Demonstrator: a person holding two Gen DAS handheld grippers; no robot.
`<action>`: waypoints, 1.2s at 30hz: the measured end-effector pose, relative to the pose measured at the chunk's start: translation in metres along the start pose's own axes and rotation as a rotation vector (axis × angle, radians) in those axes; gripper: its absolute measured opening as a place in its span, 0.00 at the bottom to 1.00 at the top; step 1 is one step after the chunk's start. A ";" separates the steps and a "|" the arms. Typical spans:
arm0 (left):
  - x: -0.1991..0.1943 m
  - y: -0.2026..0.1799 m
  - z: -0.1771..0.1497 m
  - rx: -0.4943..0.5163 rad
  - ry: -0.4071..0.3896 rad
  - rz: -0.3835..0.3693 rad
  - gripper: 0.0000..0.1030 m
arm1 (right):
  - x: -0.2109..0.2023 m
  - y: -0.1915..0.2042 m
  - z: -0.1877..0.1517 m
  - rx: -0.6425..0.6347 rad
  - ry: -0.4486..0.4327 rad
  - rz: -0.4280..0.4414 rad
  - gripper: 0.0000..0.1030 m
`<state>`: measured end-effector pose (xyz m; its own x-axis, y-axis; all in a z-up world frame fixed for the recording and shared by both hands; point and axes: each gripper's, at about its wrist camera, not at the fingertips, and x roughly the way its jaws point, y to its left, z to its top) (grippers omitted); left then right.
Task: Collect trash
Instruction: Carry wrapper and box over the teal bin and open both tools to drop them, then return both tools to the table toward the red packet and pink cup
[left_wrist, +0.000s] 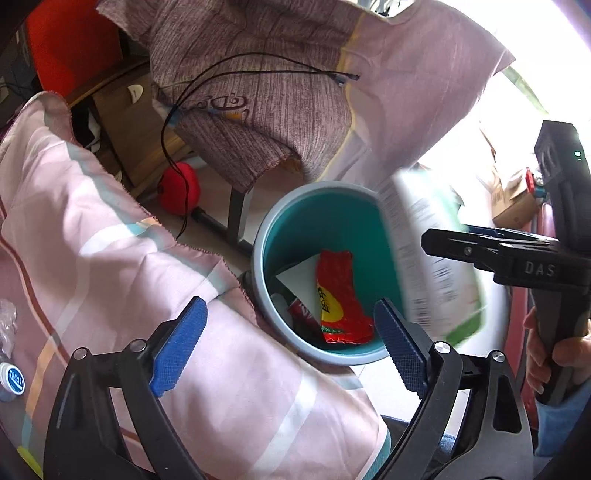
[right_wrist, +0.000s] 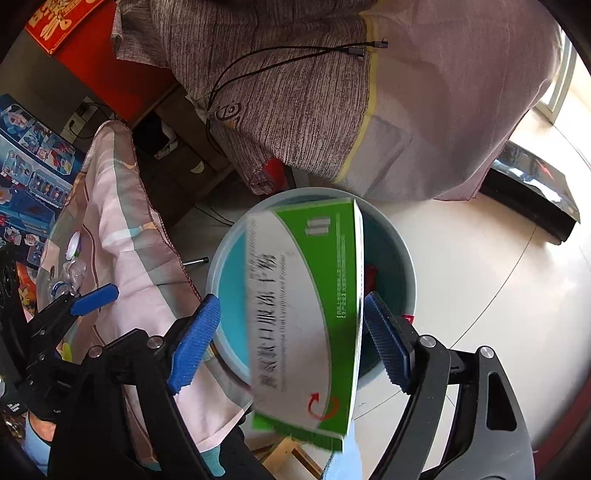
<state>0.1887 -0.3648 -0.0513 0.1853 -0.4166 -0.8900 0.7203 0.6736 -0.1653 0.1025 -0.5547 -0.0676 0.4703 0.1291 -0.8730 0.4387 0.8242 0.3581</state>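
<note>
Green/white medicine box (right_wrist: 314, 314) blurred btwn spread right gripper (right_wrist: 291, 332) fingers, over teal trash bin (left_wrist: 332, 229) w/ red wrapper (left_wrist: 338, 299) inside. Left gripper (left_wrist: 291, 332) fingers spread, empty.

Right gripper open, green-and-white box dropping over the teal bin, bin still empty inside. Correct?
Not empty. The left wrist view shows a red wrapper and other scraps already lying in the bin. The rest holds: right gripper open, box blurred above the bin.
</note>
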 end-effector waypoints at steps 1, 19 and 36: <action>-0.002 0.001 -0.002 -0.004 -0.003 -0.002 0.90 | 0.001 0.000 0.000 0.003 0.003 0.002 0.74; -0.026 0.020 -0.029 -0.067 -0.031 -0.017 0.91 | 0.001 0.032 -0.014 -0.033 0.053 -0.036 0.81; -0.100 0.088 -0.092 -0.211 -0.144 0.051 0.96 | -0.006 0.148 -0.042 -0.224 0.065 -0.008 0.84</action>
<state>0.1725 -0.2076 -0.0154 0.3218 -0.4511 -0.8325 0.5547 0.8023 -0.2203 0.1323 -0.4105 -0.0228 0.4144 0.1512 -0.8974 0.2581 0.9261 0.2752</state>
